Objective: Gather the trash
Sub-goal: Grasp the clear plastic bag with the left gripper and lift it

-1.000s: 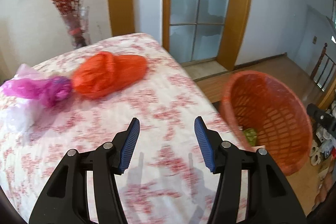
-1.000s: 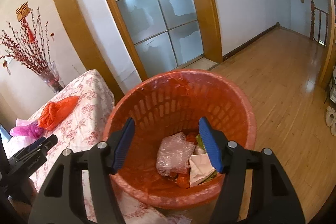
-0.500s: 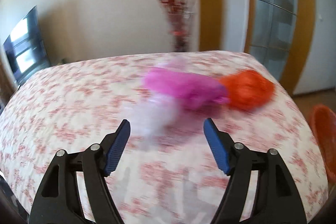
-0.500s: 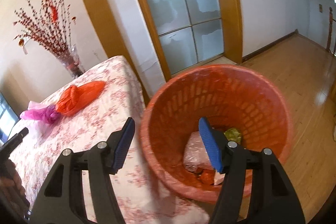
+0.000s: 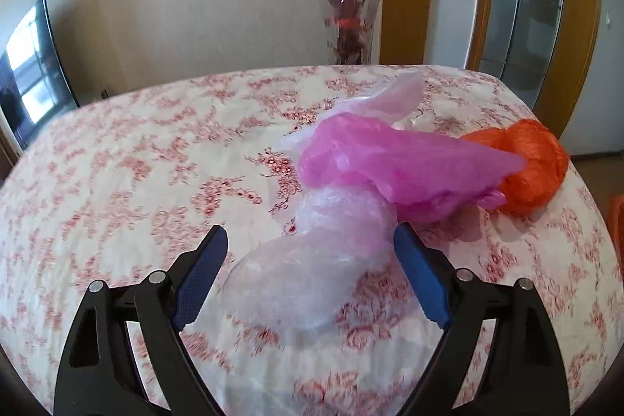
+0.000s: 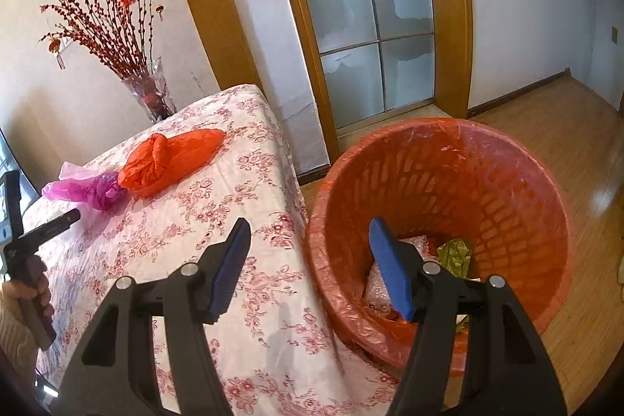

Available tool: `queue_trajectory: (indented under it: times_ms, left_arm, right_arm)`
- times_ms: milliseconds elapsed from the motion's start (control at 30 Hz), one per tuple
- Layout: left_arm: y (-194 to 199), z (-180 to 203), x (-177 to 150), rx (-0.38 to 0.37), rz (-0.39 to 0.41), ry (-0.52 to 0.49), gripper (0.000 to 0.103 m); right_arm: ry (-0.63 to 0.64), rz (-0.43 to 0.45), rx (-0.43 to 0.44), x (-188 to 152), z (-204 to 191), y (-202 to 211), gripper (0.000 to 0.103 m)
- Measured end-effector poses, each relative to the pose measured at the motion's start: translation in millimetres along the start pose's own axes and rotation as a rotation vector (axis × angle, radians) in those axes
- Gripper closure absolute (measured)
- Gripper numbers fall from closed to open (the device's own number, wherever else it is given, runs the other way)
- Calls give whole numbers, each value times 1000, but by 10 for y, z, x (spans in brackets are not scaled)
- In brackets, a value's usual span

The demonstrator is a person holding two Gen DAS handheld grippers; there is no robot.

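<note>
A clear bubble-wrap wad (image 5: pixel 312 260) lies on the floral tablecloth (image 5: pixel 117 162), a pink plastic bag (image 5: pixel 390 162) draped over its far end and an orange bag (image 5: pixel 534 166) beyond that. My left gripper (image 5: pixel 308 248) is open, its jaws on either side of the bubble wrap without closing on it. My right gripper (image 6: pixel 308 240) is open and empty over the table edge, beside the orange waste basket (image 6: pixel 487 190), which holds several pieces of trash. The pink bag (image 6: pixel 93 190) and orange bag (image 6: pixel 167 158) also show in the right wrist view.
A glass vase of red branches (image 5: pixel 347 22) stands at the table's far edge. A TV (image 5: pixel 27 73) is on the left. A glass-panelled door (image 6: pixel 370 34) and wooden floor (image 6: pixel 565 127) lie beyond the basket. The left gripper's handle (image 6: pixel 23 244) shows at far left.
My left gripper swung left from the basket side and moved in until its jaws straddle the bubble wrap. My right gripper shifted left, from over the basket to over the table edge.
</note>
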State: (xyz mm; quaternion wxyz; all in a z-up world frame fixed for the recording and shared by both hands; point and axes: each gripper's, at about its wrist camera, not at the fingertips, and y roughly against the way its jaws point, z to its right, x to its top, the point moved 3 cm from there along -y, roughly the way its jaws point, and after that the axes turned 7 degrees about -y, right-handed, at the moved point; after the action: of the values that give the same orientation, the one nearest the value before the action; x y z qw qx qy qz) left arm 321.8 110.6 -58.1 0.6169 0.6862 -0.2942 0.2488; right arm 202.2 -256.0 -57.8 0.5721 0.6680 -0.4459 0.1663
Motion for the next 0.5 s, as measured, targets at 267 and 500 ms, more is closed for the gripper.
queue_trajectory:
  times_ms: [267, 500]
  left_arm:
    - [-63, -18, 8, -68, -2, 21, 68]
    - [214, -138, -71, -33, 55, -6, 73]
  right_arm:
    - [26, -17, 10, -29, -126, -35, 41]
    - [69, -21, 47, -66, -354, 4, 41]
